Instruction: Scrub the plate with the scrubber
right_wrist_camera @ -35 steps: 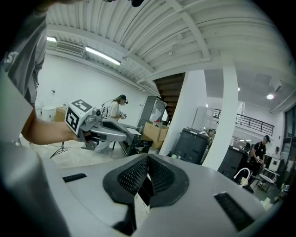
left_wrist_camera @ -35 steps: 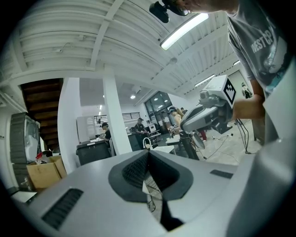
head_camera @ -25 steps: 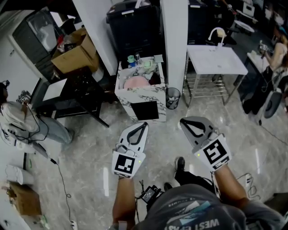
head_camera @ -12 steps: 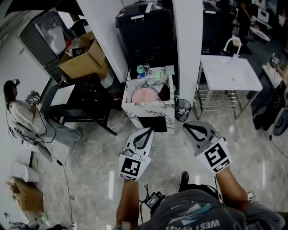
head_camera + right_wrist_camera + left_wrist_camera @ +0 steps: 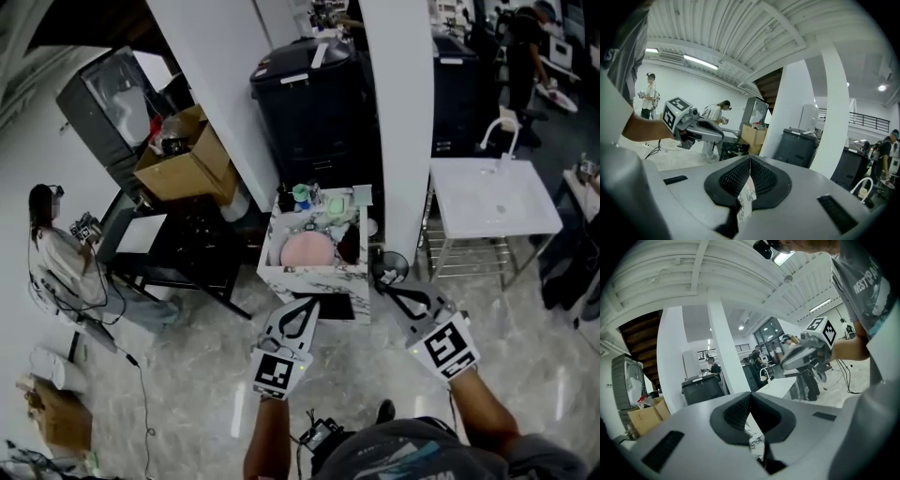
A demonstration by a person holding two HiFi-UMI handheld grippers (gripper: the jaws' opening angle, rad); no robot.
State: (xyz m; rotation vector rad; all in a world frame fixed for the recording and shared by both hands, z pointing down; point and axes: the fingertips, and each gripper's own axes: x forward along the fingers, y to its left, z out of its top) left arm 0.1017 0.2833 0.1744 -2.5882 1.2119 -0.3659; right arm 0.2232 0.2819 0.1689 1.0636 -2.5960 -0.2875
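Observation:
A round pink plate (image 5: 305,250) lies in a small marble-patterned sink counter (image 5: 323,278) straight ahead on the floor. Small green and white items (image 5: 335,205) crowd the counter's back edge; I cannot tell which one is the scrubber. My left gripper (image 5: 310,303) is held in the air just short of the counter's front, shut and empty. My right gripper (image 5: 379,279) hovers by the counter's front right corner, shut too, nothing between its pads. In the left gripper view the jaws (image 5: 750,395) meet; in the right gripper view the jaws (image 5: 749,159) are pressed together.
A white pillar (image 5: 398,112) stands right of the counter, a black bin (image 5: 309,94) behind it. A white table with a faucet (image 5: 492,199) is at the right. A cardboard box (image 5: 183,161), a black table (image 5: 178,234) and a person (image 5: 58,255) are at the left.
The counter with the pink plate has come closer and both grippers now reach its front. Both pairs of jaws stayed shut.

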